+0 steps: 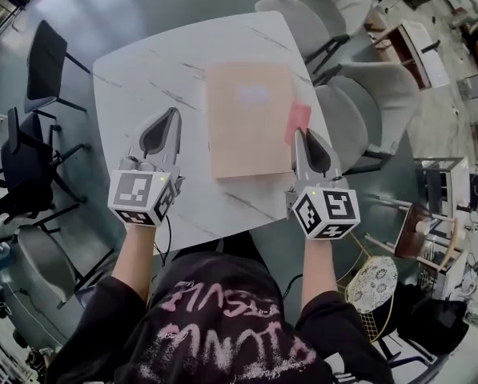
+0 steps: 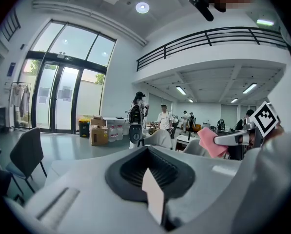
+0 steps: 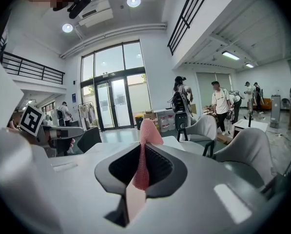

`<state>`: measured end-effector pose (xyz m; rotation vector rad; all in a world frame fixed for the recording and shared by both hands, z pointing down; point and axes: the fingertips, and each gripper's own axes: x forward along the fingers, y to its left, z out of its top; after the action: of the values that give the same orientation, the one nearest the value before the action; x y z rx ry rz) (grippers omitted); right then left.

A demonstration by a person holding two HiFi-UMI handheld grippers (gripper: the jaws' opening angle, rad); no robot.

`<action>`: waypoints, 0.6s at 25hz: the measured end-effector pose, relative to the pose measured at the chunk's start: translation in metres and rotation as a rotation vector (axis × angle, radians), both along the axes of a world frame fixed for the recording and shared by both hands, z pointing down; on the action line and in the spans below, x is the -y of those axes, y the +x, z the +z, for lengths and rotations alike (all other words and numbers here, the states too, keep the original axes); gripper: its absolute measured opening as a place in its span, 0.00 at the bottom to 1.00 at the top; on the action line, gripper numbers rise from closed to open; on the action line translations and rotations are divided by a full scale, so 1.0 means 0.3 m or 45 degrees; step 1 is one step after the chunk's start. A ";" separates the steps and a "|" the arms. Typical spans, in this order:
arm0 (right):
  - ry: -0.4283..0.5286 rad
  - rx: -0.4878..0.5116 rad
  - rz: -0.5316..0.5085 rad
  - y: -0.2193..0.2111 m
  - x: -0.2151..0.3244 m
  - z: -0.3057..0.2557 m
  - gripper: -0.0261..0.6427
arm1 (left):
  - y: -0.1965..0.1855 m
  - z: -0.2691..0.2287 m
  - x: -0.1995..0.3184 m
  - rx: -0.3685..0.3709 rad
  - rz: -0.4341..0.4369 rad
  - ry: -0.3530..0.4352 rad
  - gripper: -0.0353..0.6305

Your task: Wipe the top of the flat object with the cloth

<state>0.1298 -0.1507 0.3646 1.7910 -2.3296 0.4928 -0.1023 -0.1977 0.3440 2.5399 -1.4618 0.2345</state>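
Observation:
A flat tan board [image 1: 249, 120] lies on the white marble table [image 1: 142, 70], right of its middle. A pink cloth [image 1: 296, 118] hangs over the board's right edge, and my right gripper [image 1: 298, 134] is shut on it. In the right gripper view the cloth [image 3: 146, 130] sticks up between the closed jaws of my right gripper [image 3: 142, 152]. My left gripper [image 1: 173, 117] hovers over bare table left of the board, shut with nothing in it. The left gripper view shows its closed jaws [image 2: 149, 172], with the pink cloth [image 2: 211, 141] off to the right.
Grey padded chairs [image 1: 367, 110] stand along the table's right side and far corner. Black chairs [image 1: 46, 54] stand on the left. The table's near edge is just in front of the person. People and boxes are far back in the hall.

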 end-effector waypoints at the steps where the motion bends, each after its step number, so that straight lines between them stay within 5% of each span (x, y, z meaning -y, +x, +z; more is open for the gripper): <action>1: -0.004 0.001 -0.002 0.000 0.003 0.007 0.11 | 0.000 0.006 0.003 0.000 -0.003 -0.003 0.06; 15: -0.065 0.023 -0.029 -0.017 0.017 0.097 0.11 | -0.013 0.101 0.012 -0.009 -0.039 -0.080 0.06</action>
<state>0.1248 -0.1559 0.3938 1.7428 -2.3245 0.5624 -0.1063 -0.2013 0.3743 2.4645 -1.4658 0.2626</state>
